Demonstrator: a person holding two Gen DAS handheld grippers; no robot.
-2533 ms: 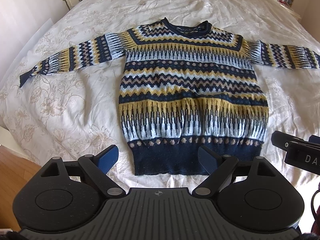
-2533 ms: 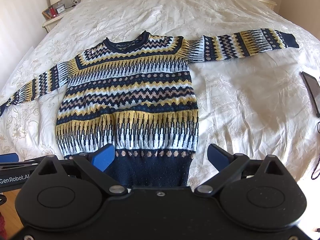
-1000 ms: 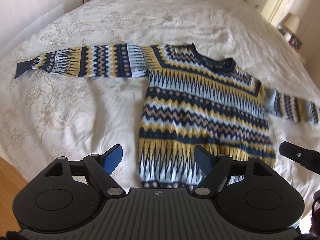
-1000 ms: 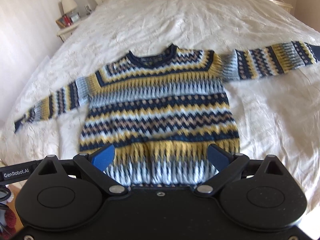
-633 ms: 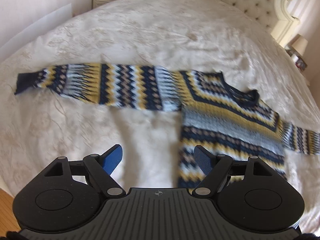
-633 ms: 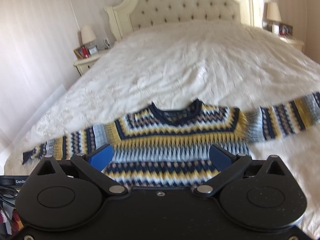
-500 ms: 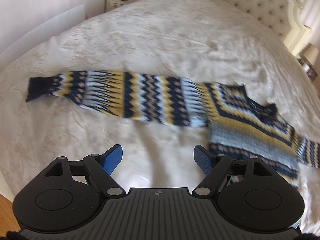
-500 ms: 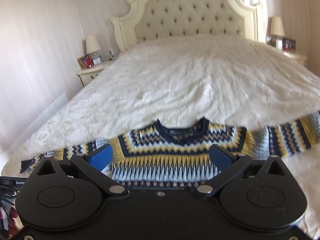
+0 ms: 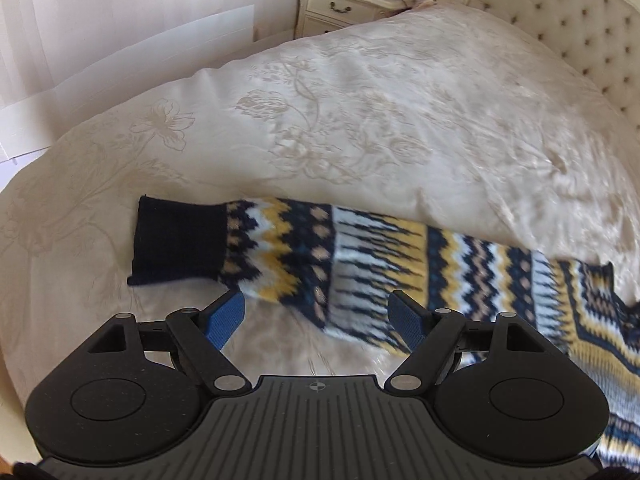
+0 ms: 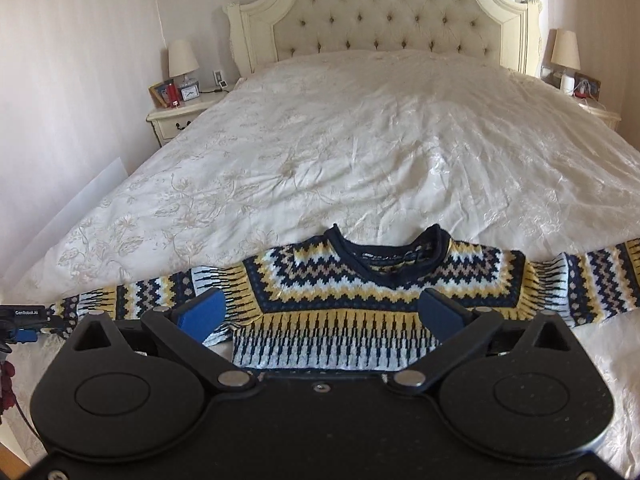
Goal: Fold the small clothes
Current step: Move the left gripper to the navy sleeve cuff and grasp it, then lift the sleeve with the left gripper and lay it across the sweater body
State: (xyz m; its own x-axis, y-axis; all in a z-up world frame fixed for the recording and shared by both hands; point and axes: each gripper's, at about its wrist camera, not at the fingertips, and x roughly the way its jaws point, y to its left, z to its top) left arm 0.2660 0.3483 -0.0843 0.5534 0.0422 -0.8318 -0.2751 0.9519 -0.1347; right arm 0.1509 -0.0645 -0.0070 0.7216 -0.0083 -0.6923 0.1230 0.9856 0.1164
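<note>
Left wrist view: left gripper (image 9: 316, 312) has swung from the hem out to the sweater's (image 9: 400, 276) left sleeve, jaws spread, hovering just short of the navy cuff (image 9: 180, 246); contact unclear through blur. Right wrist view: right gripper (image 10: 322, 316), spread, now faces the collar (image 10: 388, 256) on the bed (image 10: 360, 140). Likely sleeve fold first.

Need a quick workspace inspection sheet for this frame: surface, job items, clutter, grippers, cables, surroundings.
Surface: bed with cream floral bedspread, wrinkled.
Job's things: patterned sweater lying flat, unfolded, sleeves spread; navy cuff of the left sleeve on the bedspread.
Clutter: nothing seen on the bed.
Grippers: left gripper jaws open, over the left sleeve; right gripper jaws open, over the chest; neither holds anything.
Cables: dark cable at the left edge.
Surroundings: tufted headboard, nightstand with lamp.
</note>
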